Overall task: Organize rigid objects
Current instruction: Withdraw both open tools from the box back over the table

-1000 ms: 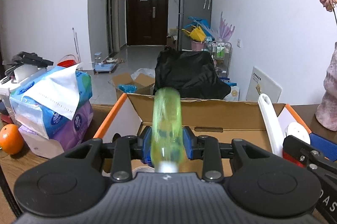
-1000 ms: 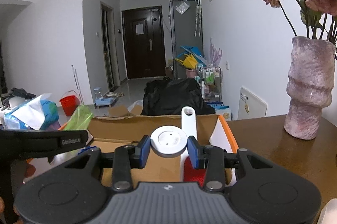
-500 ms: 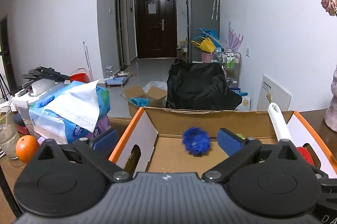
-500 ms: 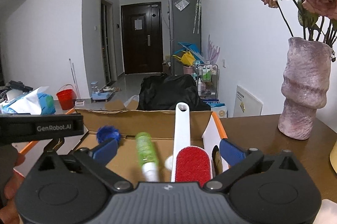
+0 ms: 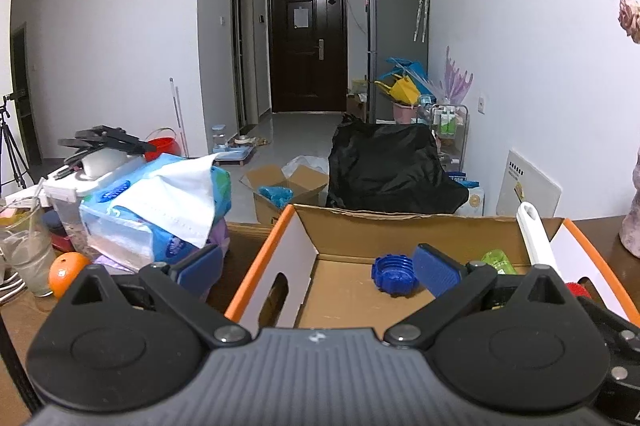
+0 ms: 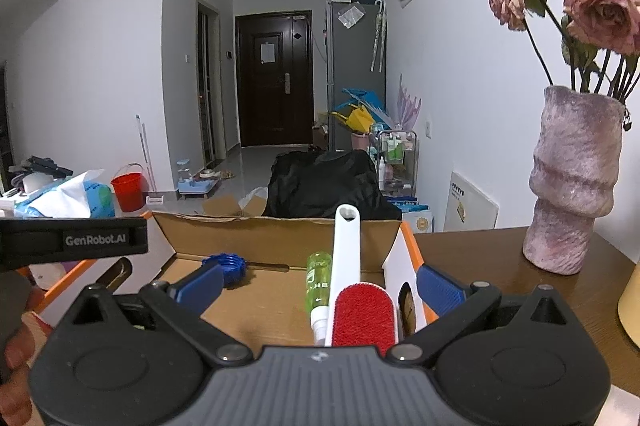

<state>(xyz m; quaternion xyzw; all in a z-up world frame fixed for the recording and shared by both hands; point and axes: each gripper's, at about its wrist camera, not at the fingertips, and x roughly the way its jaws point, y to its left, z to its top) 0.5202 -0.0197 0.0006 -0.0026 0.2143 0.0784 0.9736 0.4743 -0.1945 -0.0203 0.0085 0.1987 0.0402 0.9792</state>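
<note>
1. The left gripper (image 5: 318,272), clamped on the green bottle (image 6: 318,280) a second ago, has been opened wide; nothing is held between its pads now.
2. The green bottle is now seen lying in the cardboard box (image 6: 276,230), just left of the red lint brush (image 6: 364,314).
3. The right gripper (image 6: 320,284) has been released from the white round disc, and its jaws are spread wide.
4. The blue cap (image 5: 394,274), hidden before, is now exposed on the box floor.
</note>
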